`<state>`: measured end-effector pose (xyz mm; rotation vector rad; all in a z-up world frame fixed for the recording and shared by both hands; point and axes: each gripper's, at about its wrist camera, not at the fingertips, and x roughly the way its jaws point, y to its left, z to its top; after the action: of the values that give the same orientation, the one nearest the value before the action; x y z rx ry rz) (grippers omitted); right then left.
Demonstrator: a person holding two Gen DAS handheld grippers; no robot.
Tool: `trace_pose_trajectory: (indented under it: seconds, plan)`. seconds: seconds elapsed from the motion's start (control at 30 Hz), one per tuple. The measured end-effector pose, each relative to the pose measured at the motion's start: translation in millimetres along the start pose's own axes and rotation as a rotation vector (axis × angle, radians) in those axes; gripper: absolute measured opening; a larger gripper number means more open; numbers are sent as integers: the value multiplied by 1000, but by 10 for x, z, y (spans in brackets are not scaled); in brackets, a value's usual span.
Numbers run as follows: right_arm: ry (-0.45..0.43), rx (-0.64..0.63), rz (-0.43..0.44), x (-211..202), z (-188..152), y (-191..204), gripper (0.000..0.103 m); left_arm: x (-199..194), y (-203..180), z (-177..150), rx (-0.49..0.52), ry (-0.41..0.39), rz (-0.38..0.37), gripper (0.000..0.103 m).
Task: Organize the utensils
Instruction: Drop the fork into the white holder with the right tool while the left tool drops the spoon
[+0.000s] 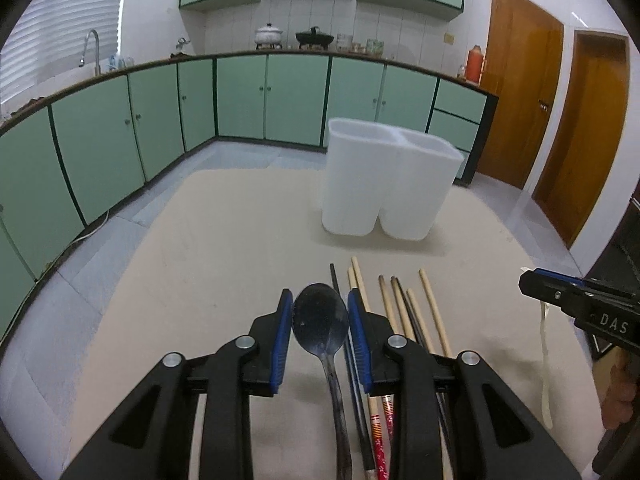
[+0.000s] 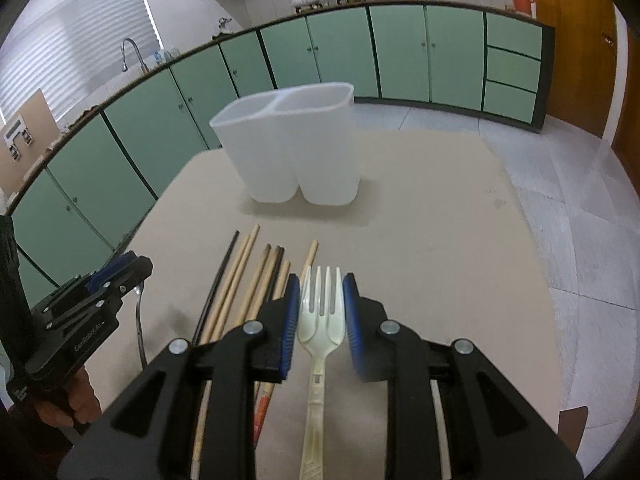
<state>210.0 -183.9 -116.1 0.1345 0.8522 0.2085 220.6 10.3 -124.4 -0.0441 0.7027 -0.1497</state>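
A dark metal spoon (image 1: pixel 320 328) sits between the blue pads of my left gripper (image 1: pixel 320 312), which is shut on its bowl; its handle hangs below the gripper in the right wrist view (image 2: pixel 139 320). My right gripper (image 2: pixel 322 292) is shut on a cream plastic fork (image 2: pixel 322 320); the fork also shows in the left wrist view (image 1: pixel 545 364). Several wooden and dark chopsticks (image 1: pixel 404 316) lie side by side on the beige table (image 1: pixel 224 248), also seen in the right wrist view (image 2: pixel 248 280). A white two-compartment holder (image 1: pixel 384 184) stands upright farther back (image 2: pixel 292 144).
Green kitchen cabinets (image 1: pixel 160 120) and a counter with pots run behind the table. Brown doors (image 1: pixel 520 96) stand at the right. The table's far edge lies just behind the holder. The right gripper shows at the right edge of the left wrist view (image 1: pixel 576 300).
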Motion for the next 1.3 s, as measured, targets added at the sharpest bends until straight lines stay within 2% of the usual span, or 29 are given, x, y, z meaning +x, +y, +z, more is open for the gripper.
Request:
trace_pose_trajectory:
  seconds: [0.17, 0.4, 0.57, 0.7, 1.07, 1.3]
  plan:
    - [-57, 3, 10, -177, 51, 17, 21, -185, -17, 44, -7, -52, -11, 28]
    - [-194, -6, 47, -437, 238, 50, 21, -492, -7, 246, -31, -162, -30, 28]
    - [-278, 18, 88, -514, 512, -18, 21, -613, -3, 528, -47, -225, -55, 28]
    - [-360, 16, 99, -535, 876, -68, 21, -617, -9, 862, -39, -284, -65, 28]
    - [-511, -18, 93, -301, 1872, -156, 21, -383, -86, 1810, -3, -429, -89, 28]
    - [-546, -33, 63, 169, 2205, -219, 21, 149, -110, 2044, -12, -385, -102, 28]
